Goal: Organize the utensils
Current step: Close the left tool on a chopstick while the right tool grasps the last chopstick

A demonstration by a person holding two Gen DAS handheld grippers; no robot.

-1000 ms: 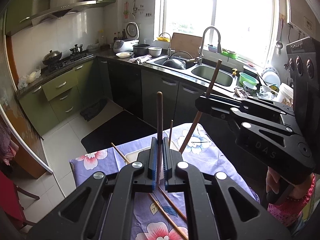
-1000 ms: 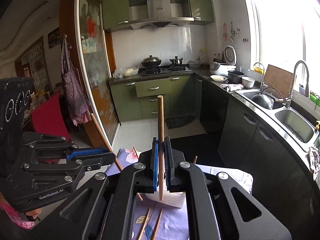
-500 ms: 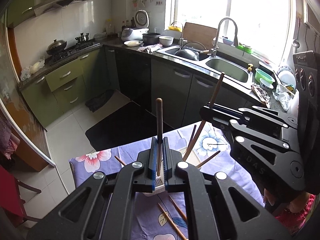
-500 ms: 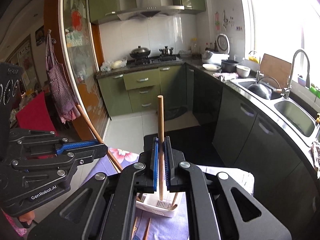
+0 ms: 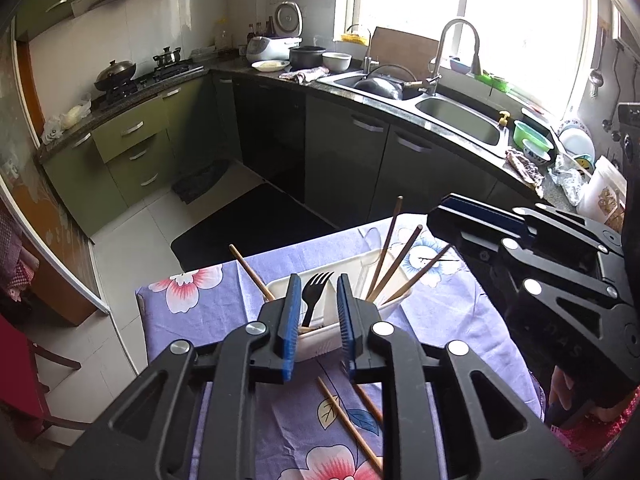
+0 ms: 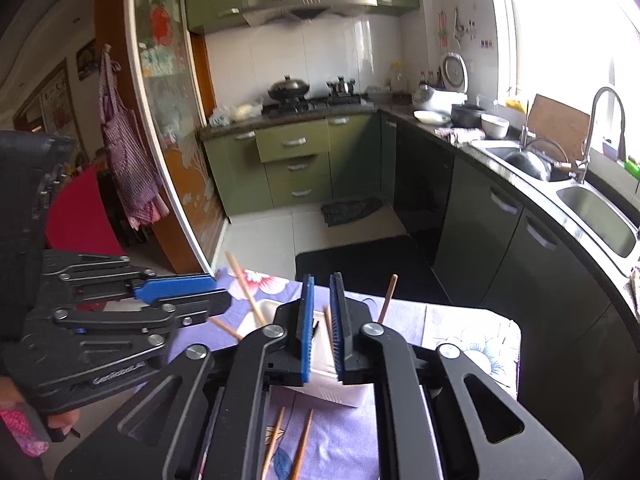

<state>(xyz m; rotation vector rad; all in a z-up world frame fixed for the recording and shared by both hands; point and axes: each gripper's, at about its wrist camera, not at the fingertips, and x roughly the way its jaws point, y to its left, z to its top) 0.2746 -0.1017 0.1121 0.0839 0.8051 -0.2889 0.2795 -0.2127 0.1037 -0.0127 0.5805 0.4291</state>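
A white utensil holder (image 5: 360,268) stands on the flowered tablecloth, with a black fork (image 5: 316,292) in one compartment and several chopsticks (image 5: 394,268) leaning in another. My left gripper (image 5: 318,300) hangs just over the fork compartment. Its jaws are opening and nothing is pressed between the pads. My right gripper (image 6: 320,304) is over the holder (image 6: 320,390) from the other side, jaws opening too. A thin chopstick (image 6: 328,320) stands loose in the gap, not gripped. Each gripper shows in the other's view: right gripper (image 5: 444,220), left gripper (image 6: 218,294).
Loose chopsticks (image 5: 344,416) lie on the cloth in front of the holder, also seen as loose chopsticks (image 6: 300,444). One chopstick (image 5: 250,270) leans at the holder's left. Beyond the table edge lie a dark floor mat (image 5: 256,228), green cabinets and a sink counter (image 5: 460,120).
Both grippers have come down to the holder. Each was shut on an upright chopstick; both jaws have now parted and the chopsticks have dropped out of the grip.
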